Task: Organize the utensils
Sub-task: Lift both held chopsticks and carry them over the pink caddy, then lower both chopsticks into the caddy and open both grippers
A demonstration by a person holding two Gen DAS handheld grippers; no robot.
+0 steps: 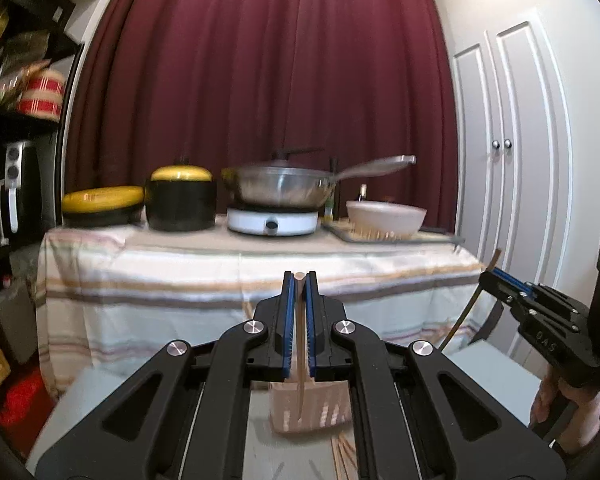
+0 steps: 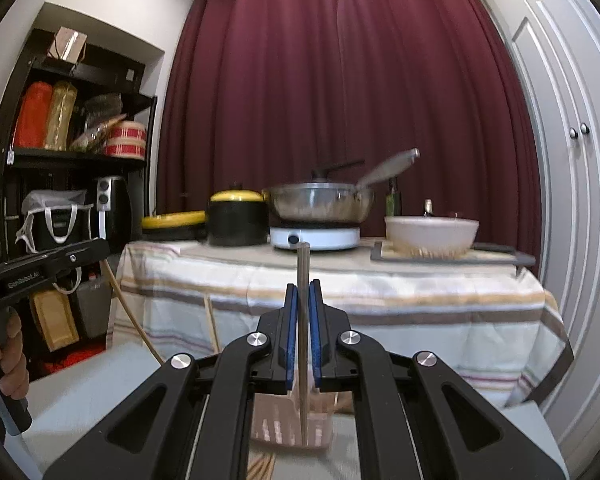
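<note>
Left wrist view showed the left gripper [image 1: 300, 280] at the middle of the frame, squeezed tight on a pale wooden chopstick [image 1: 299, 344] that stood upright between its blue pads. Right wrist view showed the right gripper [image 2: 303, 288] at the middle too, squeezed tight on a grey chopstick [image 2: 302, 320]. Below each one, low in the frame, sat a pink holder [image 1: 308, 408]. Loose sticks [image 1: 342, 456] lay by it on the white table [image 1: 100, 392].

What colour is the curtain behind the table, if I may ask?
Dark red curtain, clearest in the right wrist view.
</note>
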